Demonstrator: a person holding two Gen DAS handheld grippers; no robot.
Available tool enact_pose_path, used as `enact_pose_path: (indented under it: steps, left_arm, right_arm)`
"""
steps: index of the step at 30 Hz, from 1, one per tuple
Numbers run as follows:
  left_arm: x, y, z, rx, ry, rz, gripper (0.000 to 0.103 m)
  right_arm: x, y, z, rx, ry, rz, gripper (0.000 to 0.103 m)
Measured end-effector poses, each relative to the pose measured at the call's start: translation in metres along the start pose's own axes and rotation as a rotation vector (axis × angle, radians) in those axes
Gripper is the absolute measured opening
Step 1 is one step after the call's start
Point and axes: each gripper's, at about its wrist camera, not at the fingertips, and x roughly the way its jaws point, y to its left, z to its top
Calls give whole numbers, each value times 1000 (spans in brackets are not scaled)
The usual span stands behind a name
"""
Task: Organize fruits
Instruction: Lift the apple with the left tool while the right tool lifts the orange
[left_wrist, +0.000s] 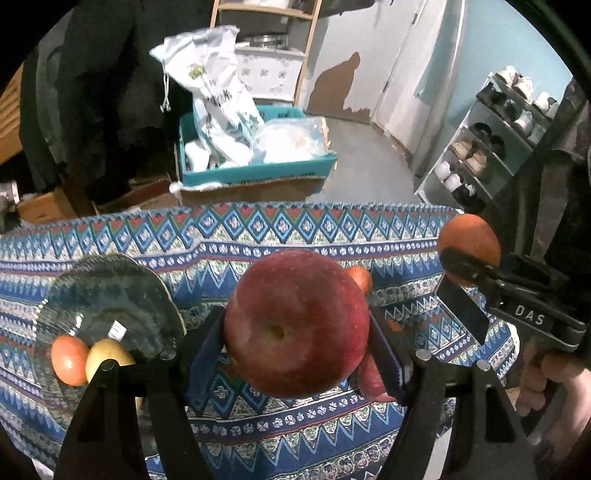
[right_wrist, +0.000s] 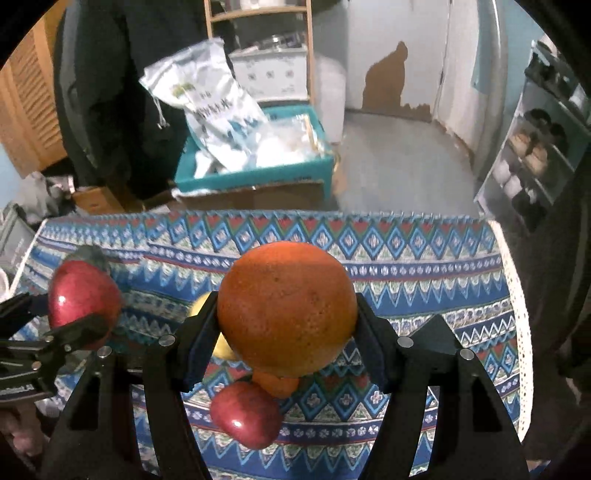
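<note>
A second apple (left_wrist: 373, 380) shows only as a sliver behind the held red apple (left_wrist: 295, 321). The yellow fruit (right_wrist: 221, 347), possibly a pear, is half hidden behind the held orange (right_wrist: 286, 306).

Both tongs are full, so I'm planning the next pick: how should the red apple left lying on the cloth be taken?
Probably from above, closing across its widest girth. The loose red apple lies low on the patterned cloth, with a small orange close against its far side, perhaps touching. So set the fingers on its left and right flanks, which look freer, not front to back.
</note>
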Motion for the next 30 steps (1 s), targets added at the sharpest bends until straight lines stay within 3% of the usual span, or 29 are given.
enact_pose_path:
  steps: [13,30]
  left_arm:
    - [-49,-2,8,24,-106,0,76]
    - [-75,37,9,-42,-150,25,76]
  right_arm:
    - [-61,24,13,-23,-124,54,68]
    - [-67,75,30,-83,-153,147,68]
